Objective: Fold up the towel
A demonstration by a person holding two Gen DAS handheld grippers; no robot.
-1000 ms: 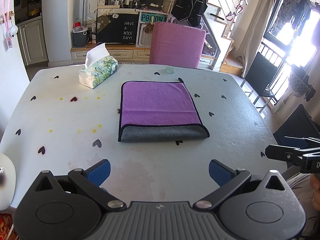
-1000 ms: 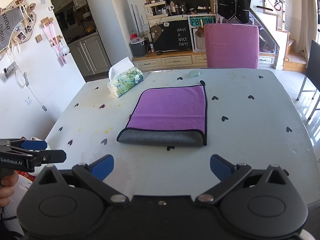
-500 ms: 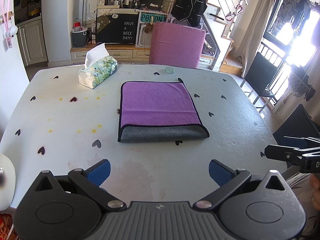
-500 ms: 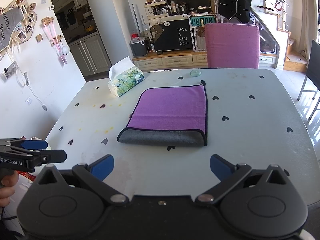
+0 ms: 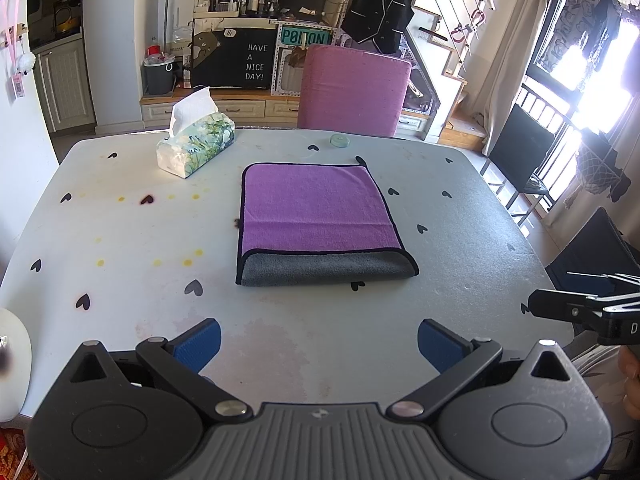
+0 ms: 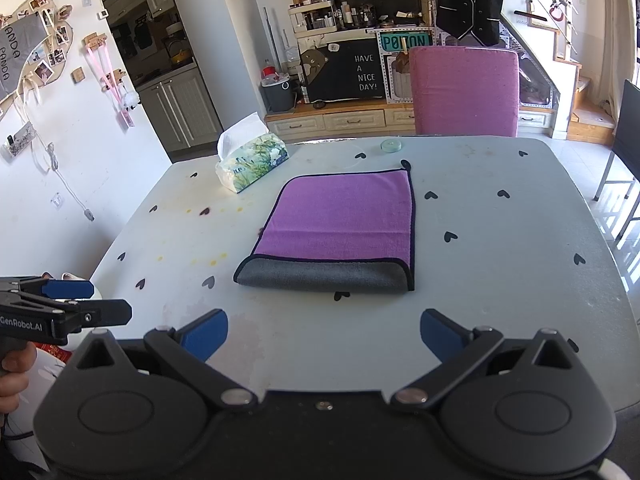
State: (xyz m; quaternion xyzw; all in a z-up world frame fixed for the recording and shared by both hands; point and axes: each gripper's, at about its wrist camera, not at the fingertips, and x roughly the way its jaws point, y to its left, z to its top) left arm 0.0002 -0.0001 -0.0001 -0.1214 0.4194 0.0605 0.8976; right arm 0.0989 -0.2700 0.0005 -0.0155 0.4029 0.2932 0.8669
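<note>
We hold both grippers, left gripper (image 5: 318, 338) and right gripper (image 6: 322, 334), back at the near table (image 5: 120, 232) edge, fingers spread and empty, the towel (image 5: 318, 222) mid-table already folded once, so next we'd reach for an edge and fold again.

towel (image 5: 320, 220) lying folded mid-table (image 5: 120, 320), fold edge nearest the grippers | tissue box (image 5: 196, 146) sitting behind and left of towel, apart from it | small disc (image 5: 339, 140) lying behind towel near far edge | chair (image 5: 354, 88) standing behind table | left gripper (image 5: 319, 342) and right gripper (image 6: 324, 334) hovering side by side before towel, over near edge
</note>
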